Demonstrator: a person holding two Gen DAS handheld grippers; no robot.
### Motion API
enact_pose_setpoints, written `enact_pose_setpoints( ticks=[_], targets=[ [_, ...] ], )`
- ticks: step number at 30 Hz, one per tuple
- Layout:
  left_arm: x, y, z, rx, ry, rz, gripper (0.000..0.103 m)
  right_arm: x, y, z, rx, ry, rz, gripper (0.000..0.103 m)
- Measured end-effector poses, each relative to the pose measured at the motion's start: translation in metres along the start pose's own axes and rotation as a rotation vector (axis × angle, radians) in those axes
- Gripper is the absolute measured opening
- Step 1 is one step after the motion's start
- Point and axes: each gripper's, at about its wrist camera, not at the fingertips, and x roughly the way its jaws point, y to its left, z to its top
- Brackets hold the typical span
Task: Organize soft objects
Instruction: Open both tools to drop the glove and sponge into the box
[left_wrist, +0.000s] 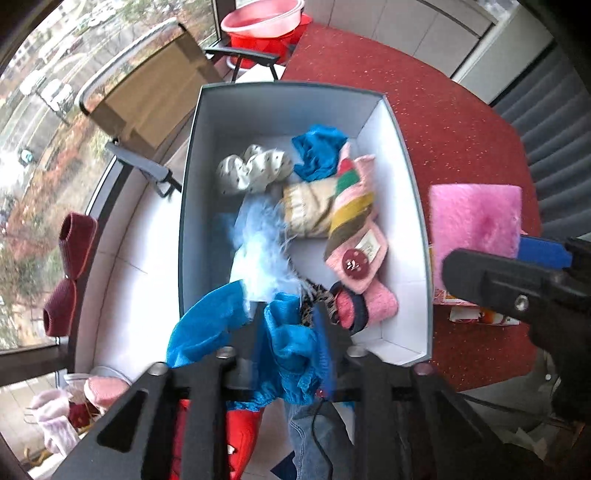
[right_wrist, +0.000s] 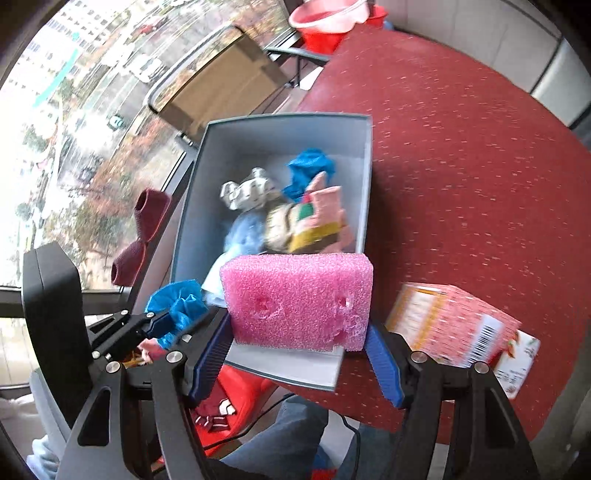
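Hanging between the jaws of the left gripper (left_wrist: 290, 314) was a crumpled blue cloth (left_wrist: 284, 339), its folds filling the narrow gap and spilling out on the outer side of the left finger, above the near end of the grey box (left_wrist: 186, 206); whether the pads pressed on it could not be told. Ahead of those jaws, inside the box, lay a pale blue fluffy piece (left_wrist: 258, 251), a dotted cream sock (left_wrist: 251, 171), a second blue cloth (left_wrist: 319, 153), a striped sock (left_wrist: 351, 206) and a pink sock with a red button (left_wrist: 356, 264). The right gripper (right_wrist: 301, 354) had its jaws set wide, and a pink sponge (right_wrist: 299, 301) sat squarely between the blue pads (right_wrist: 212, 360), its ends touching both, held over the near rim of the box. Beside the right finger lay a patterned carton (right_wrist: 461, 332) on the red table (right_wrist: 461, 166). Only the left wrist view showed the socks at the near end of the box, which the sponge hid in the other view; there the sponge appeared off to the right of the left jaws. Only the right wrist view showed the left gripper from the side, with the blue cloth bunched at its tips, and the carton whole.
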Motion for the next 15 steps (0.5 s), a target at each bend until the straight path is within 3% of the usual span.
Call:
enact_pose_setpoints(
  ticks=[1,3,5,7,13,15],
  targets=[
    [0.002,0.003,-0.002,-0.008,0.0,0.003,0.064,0.004,0.002,0.002,-0.006,0.007,0.007,0.071],
    [0.002,0.007,-0.005,-0.025,-0.006,-0.002,0.084,0.01,0.006,0.005,-0.02,0.021,0.021,0.08],
    [0.002,0.01,-0.007,-0.04,-0.001,-0.004,0.087,0.013,0.008,0.006,-0.032,0.028,0.007,0.089],
    [0.006,0.013,-0.003,-0.042,0.013,0.019,0.1,0.013,0.006,0.007,-0.037,0.03,0.01,0.099],
    [-0.004,0.017,-0.005,-0.051,-0.059,0.09,0.101,-0.001,0.004,0.007,-0.047,-0.01,-0.002,0.102],
    [-0.006,0.02,-0.004,-0.072,-0.055,0.075,0.101,-0.007,0.005,0.005,-0.061,-0.026,-0.014,0.102]
  ],
)
